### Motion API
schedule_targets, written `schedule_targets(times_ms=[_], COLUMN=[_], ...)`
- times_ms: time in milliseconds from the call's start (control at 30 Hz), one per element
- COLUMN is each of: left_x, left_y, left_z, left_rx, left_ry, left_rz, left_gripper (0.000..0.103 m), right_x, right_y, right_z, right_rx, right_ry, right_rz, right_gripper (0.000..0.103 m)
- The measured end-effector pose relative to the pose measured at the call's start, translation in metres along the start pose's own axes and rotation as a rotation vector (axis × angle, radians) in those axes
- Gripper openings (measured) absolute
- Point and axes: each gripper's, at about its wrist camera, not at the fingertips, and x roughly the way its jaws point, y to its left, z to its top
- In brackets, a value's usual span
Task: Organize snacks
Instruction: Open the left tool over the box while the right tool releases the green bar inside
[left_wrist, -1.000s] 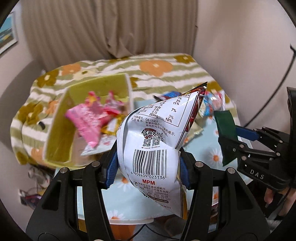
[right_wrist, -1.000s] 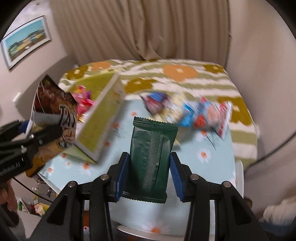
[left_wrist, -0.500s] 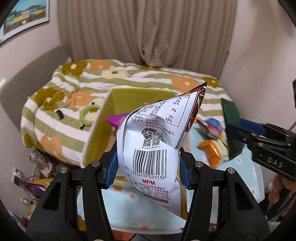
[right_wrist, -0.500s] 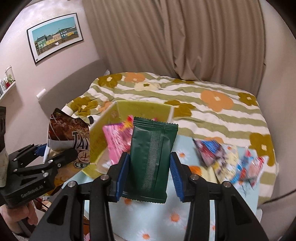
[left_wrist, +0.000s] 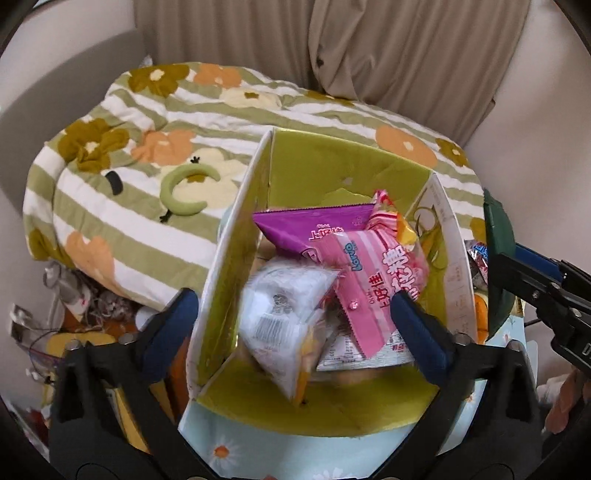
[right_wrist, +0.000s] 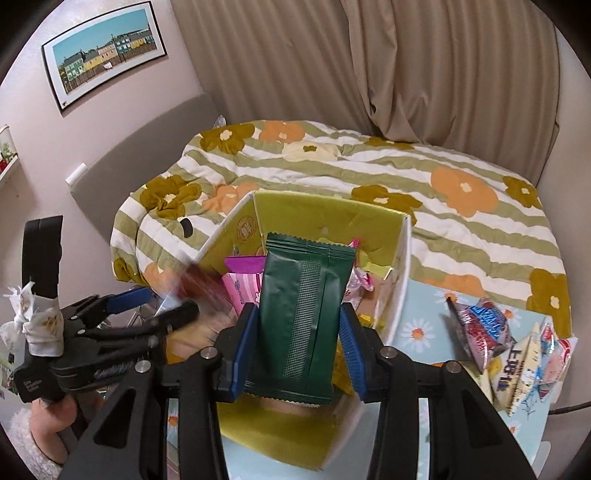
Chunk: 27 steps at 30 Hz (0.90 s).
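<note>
My left gripper (left_wrist: 295, 325) is open over the green cardboard box (left_wrist: 332, 170). The white chip bag (left_wrist: 284, 325) lies blurred below the left gripper, among a purple packet (left_wrist: 310, 225) and a pink packet (left_wrist: 376, 280) in the box. My right gripper (right_wrist: 299, 350) is shut on a dark green packet (right_wrist: 306, 314) and holds it upright above the box (right_wrist: 332, 218). In the left wrist view the green packet (left_wrist: 496, 258) shows at the box's right side. The left gripper (right_wrist: 162, 306) shows open in the right wrist view.
Several loose snack packets (right_wrist: 498, 339) lie on the light blue daisy tablecloth (right_wrist: 424, 310) right of the box. A striped floral blanket (right_wrist: 369, 166) covers the bed behind. Clutter (left_wrist: 74, 314) lies on the floor at the left.
My left gripper opened and let go of the white chip bag, which dropped into the box. Both grippers moved over the box. The right gripper still holds the green packet.
</note>
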Motion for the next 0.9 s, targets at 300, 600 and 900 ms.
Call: schedule_targets(times_ms=[300, 600, 900], left_x=[-0.011, -0.032, -0.029], left_y=[-0.001, -0.002, 0.015], left_z=[-0.014, -0.031, -0.037], left_rx=[0.019, 0.047, 0.042], left_ry=[-0.007, -0.071, -0.067], left_rz=[-0.001, -0.003, 0.023], left_gripper=[0.103, 0.103, 0.103], right_x=[0.015, 0.014, 0.030], right_y=[-0.005, 0.007, 0.012], right_z=[-0.011, -0.024, -0.033], right_rx=[0.039, 0.036, 0.073], right_ry=[0.044, 0.034, 0.001], right_rz=[-0.017, 0.017, -0.015], right_gripper=[0.040, 0.040, 0.069])
